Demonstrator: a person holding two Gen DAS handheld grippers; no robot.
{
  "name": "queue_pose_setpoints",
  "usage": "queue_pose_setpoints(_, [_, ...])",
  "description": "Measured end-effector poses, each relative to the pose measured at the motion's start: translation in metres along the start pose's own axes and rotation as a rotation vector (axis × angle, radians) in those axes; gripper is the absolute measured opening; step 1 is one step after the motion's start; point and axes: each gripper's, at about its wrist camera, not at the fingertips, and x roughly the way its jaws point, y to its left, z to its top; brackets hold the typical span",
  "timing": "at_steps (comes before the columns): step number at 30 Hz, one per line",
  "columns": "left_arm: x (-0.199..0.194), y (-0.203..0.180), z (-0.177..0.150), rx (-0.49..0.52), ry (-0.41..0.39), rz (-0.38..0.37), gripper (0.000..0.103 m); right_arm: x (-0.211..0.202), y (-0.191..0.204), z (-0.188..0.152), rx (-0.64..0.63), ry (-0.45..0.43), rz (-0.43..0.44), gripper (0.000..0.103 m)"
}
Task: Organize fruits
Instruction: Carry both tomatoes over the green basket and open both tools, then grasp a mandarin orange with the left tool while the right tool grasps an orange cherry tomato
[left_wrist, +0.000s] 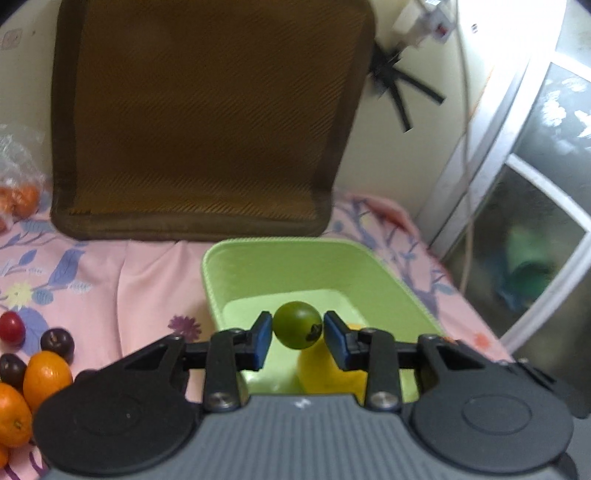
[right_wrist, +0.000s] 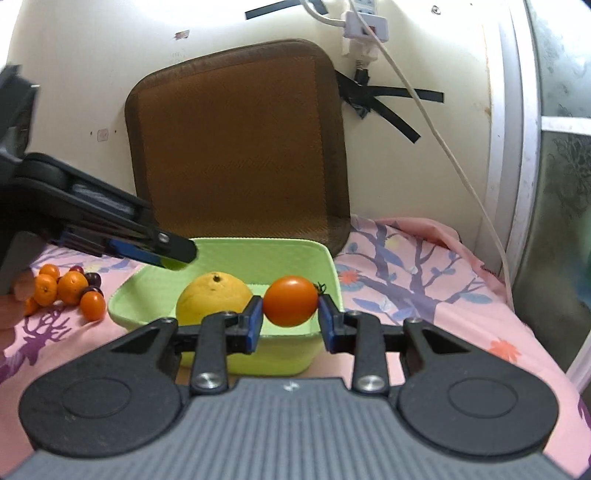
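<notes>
Right wrist, green basket (right_wrist: 328, 266), yellow citrus (right_wrist: 212, 297) inside

Each claw has a ribbed grey body flanked by two round black discs. Black angular arms run forward from them, pinned with silver screws. On the left claw (left_wrist: 297, 329) and the right claw (right_wrist: 290, 307) alike, the fingers are black with blue pads (left_wrist: 263, 334). A small white mark sits mid-body.
</notes>
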Motion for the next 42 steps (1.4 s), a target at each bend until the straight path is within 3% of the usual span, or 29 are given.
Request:
queue_pose_setpoints(7, [-0.018,0.000,-0.004,0.028,-0.046,-0.001,0.044,-0.005,-0.003,0.001,0.018,-0.012,-0.001,0.043])
queue_pose_setpoints(15, [-0.102,0.060,-0.011,-0.095,-0.174,-0.046,0.045,-0.025,0.001,0.014,0.053,-0.037,0.021,0.043])
queue_pose_setpoints(20, [-0.158,0.125,-0.030,-0.197,-0.258,0.073,0.045,-0.036,0.022,0.025,0.042,-0.054,0.100,0.043])
queue_pose_setpoints(23, [-0.175,0.156,-0.045,-0.241,-0.261,0.145,0.045,-0.034,0.041,0.030,0.037,-0.036,0.180,0.043])
queue_pose_setpoints(27, [-0.179,0.177,-0.066,-0.267,-0.241,0.184,0.045,-0.025,0.076,0.029,0.005,0.017,0.282,0.043])
queue_pose_setpoints(32, [-0.168,0.172,-0.077,-0.195,-0.211,0.173,0.045,-0.001,0.122,0.021,-0.071,0.103,0.346,0.043])
queue_pose_setpoints(36, [-0.152,0.144,-0.085,-0.019,-0.168,0.195,0.045,0.024,0.144,0.017,-0.141,0.156,0.317,0.043])
queue_pose_setpoints(39, [-0.138,0.129,-0.088,0.058,-0.140,0.192,0.045,0.038,0.150,0.015,-0.177,0.183,0.290,0.043])
queue_pose_setpoints(42, [-0.129,0.118,-0.090,0.121,-0.140,0.257,0.048,0.047,0.154,0.016,-0.200,0.195,0.286,0.040])
